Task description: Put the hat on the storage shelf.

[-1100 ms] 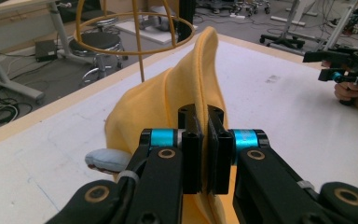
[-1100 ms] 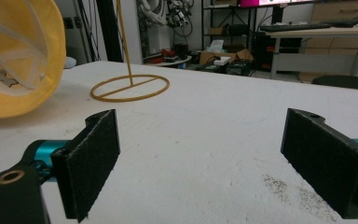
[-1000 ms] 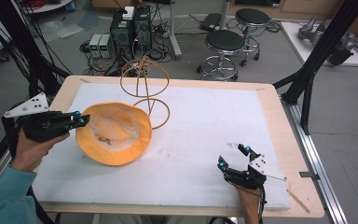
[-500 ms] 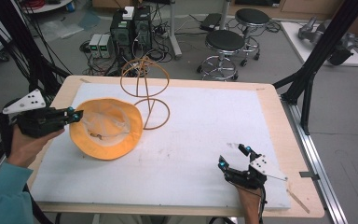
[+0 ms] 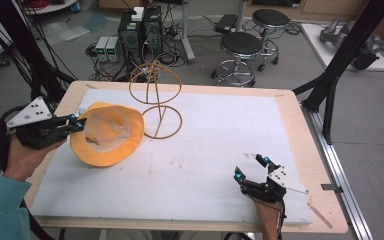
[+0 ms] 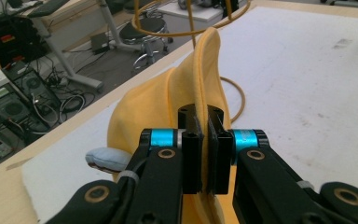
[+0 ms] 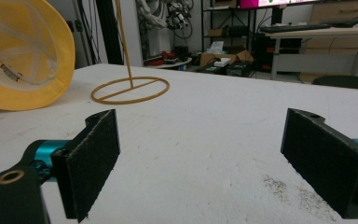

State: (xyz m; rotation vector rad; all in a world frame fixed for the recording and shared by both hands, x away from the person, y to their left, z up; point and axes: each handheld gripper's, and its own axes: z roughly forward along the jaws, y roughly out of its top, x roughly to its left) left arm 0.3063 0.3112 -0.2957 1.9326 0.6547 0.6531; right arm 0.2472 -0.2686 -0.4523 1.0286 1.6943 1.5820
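Observation:
A yellow bucket hat with a white lining is tilted up off the white mat at the left, its opening facing the camera. My left gripper is shut on the hat's brim, which runs upright between the jaws in the left gripper view. Behind the hat stands a yellow wire hat stand, a ring base with a looped top. The stand's ring base and the hat appear far off in the right gripper view. My right gripper rests open near the mat's front right, nothing between its pads.
A white mat covers the wooden table. A small grey-blue piece lies on the mat under the hat at the left. Stools and computer boxes stand on the floor beyond the far edge.
The left gripper has pulled the hat leftward and lifted it, tipping its brim up off the mat. The right gripper has stayed in place, open.

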